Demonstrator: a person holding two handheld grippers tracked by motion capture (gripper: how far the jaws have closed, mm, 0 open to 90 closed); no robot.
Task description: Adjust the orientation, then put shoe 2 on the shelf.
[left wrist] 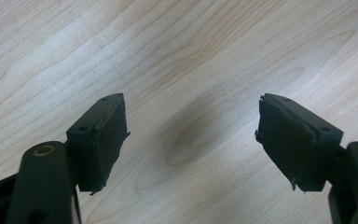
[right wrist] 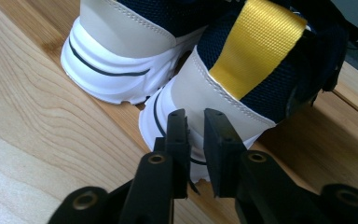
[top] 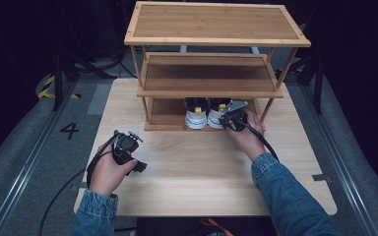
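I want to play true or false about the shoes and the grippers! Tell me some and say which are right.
1. Two shoes sit on the bottom level of the wooden rack. True.
2. The left gripper is holding a shoe. False: it is open over bare table.
3. The right gripper is at the heel of the right shoe. True.
4. That shoe's heel strap is red. False: it is yellow.
5. The rack's top shelf holds a box. False: it is bare.
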